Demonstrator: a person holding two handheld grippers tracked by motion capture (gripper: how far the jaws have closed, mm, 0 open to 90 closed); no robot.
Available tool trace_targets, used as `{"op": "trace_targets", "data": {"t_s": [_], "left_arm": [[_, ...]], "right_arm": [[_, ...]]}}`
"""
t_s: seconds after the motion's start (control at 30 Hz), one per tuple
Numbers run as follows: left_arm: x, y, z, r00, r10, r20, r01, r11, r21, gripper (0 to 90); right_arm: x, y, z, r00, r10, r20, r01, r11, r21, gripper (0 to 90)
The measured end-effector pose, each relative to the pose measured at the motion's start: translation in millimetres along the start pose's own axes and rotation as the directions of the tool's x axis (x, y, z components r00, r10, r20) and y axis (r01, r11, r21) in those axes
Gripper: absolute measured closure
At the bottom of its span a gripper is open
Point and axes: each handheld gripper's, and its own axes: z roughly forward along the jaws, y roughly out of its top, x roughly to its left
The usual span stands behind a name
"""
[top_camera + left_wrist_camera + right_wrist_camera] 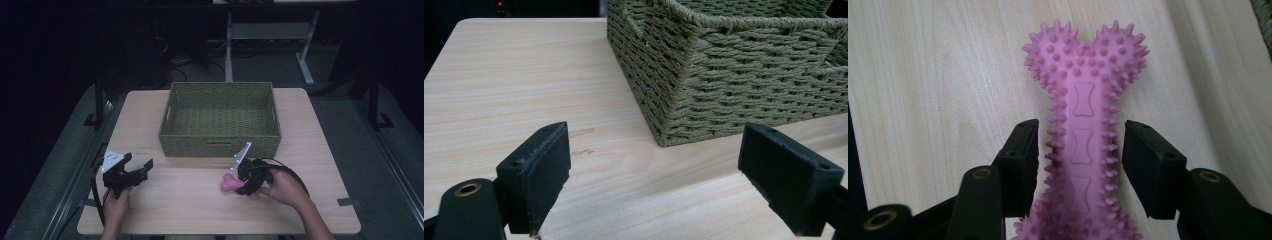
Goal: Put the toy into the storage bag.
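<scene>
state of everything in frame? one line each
Pink bone toy: flat on the table, shaft between the right gripper's jaws, pads not yet pressing on it.
Right gripper: open, straddling the toy.
Left gripper: open, nothing between its jaws.
Woven basket: upright, nothing inside.
Table: bears it all.

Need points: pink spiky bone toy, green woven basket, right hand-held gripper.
Pink spiky rubber bone toy (1082, 125): right gripper view, on its shaft.
Green woven rectangular basket (219, 145): high view, on its near wall.
Right hand-held gripper (1080, 150): right gripper view, midway between its fingertips, jaws either side of the shaft.
</scene>
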Motion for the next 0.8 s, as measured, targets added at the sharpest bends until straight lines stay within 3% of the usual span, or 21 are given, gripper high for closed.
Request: {"op": "trace_targets", "data": {"t_s": [0.5,0.8], "left_arm": [[1.3,-0.1,-0.6,1.0000,-0.005,0.000,0.005,1.0000,-0.001,13.0],[1.5,-0.1,-1.0,1.0000,-0.005,-0.001,0.005,1.0000,-0.002,13.0]], "right_arm": [[0.6,1.8,4.8,0.9998,-0.021,0.003,0.021,1.000,0.017,56.7],[-0.8,1.2,2.7,0.9994,-0.029,-0.020,0.030,1.000,0.008,57.9]]}}
